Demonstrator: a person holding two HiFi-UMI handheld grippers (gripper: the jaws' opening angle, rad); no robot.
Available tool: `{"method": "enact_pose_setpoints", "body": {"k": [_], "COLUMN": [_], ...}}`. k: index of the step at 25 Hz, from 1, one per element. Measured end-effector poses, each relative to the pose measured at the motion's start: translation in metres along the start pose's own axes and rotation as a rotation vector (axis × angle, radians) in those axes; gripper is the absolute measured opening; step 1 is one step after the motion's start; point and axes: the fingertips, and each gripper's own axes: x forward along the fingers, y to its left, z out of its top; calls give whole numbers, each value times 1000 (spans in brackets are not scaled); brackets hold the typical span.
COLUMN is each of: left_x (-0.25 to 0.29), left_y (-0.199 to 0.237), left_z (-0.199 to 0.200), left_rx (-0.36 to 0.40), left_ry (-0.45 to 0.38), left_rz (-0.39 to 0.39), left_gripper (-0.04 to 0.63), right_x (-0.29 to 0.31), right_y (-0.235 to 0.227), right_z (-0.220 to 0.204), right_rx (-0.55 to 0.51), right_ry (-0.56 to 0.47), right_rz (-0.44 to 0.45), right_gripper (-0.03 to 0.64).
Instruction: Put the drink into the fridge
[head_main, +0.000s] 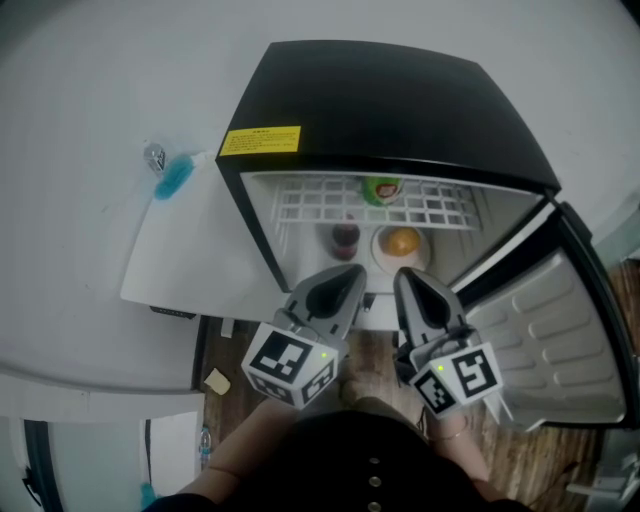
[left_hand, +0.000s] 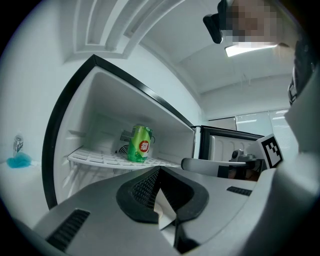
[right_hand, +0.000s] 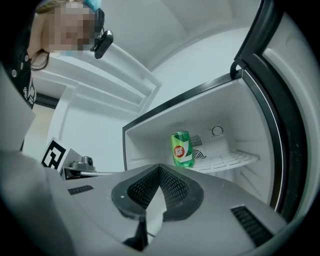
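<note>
A green drink can (head_main: 381, 188) stands upright on the white wire shelf (head_main: 300, 205) in the upper part of the open black fridge (head_main: 400, 100). The same can (left_hand: 140, 144) shows in the left gripper view and again (right_hand: 182, 149) in the right gripper view, at the back of the shelf. My left gripper (head_main: 350, 272) and right gripper (head_main: 405, 275) hover side by side just in front of the fridge opening. Both are shut, with nothing between the jaws. Each is well short of the can. The right gripper (left_hand: 225, 165) shows beside the left one.
Below the shelf stand a dark bottle (head_main: 345, 238) and an orange thing on a plate (head_main: 402, 243). The fridge door (head_main: 560, 340) hangs open to the right. A white panel (head_main: 190, 250) lies left of the fridge, with a blue item (head_main: 172, 178) beyond it.
</note>
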Motion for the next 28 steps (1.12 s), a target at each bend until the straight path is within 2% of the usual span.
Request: {"method": "enact_pose_setpoints", "body": {"k": [10,28], "left_x": [-4,-3], "left_y": [-11,-12], "left_z": [-4,-6], "left_rx": [1,0], "left_ry": [9,11], "left_rz": [-35,-27], "left_gripper": [6,6], "right_x": [-3,-3], "right_y": [10,8], "right_z": [-2,-7], "right_rx": [-10,-20], "right_ry": [9,40], "right_rz": [25,13], "right_gripper": [8,8]}}
